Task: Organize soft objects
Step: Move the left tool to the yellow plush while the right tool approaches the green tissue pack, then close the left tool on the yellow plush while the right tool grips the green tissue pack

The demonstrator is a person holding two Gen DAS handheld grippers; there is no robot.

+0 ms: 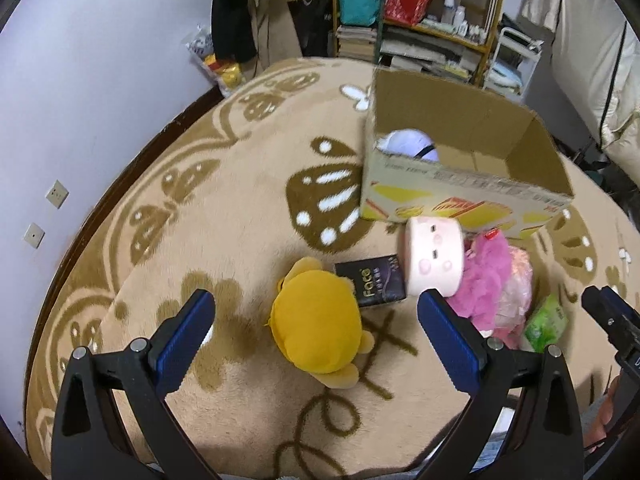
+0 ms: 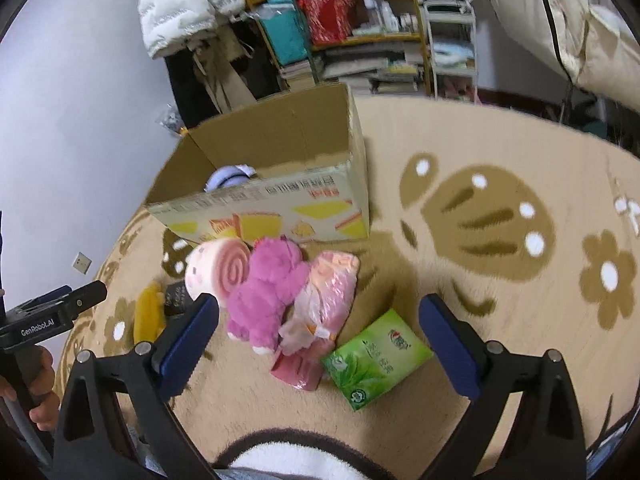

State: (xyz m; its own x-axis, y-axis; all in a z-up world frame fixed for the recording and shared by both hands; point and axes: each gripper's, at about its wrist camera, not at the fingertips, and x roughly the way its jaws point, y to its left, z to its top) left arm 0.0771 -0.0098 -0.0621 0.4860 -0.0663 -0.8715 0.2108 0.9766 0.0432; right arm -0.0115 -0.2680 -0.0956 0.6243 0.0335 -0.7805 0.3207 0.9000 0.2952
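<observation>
A yellow plush toy lies on the carpet between the fingers of my open left gripper. Beside it are a black tissue pack, a pink roll-cake plush, a pink plush bear, a pink plastic-wrapped pack and a green tissue pack. My open right gripper hovers above the pink pack and green pack. An open cardboard box stands behind the pile, with a lilac plush inside.
The beige patterned carpet spreads to the right. A cluttered shelf, hanging coats and a white cart stand at the back. The wall is on the left.
</observation>
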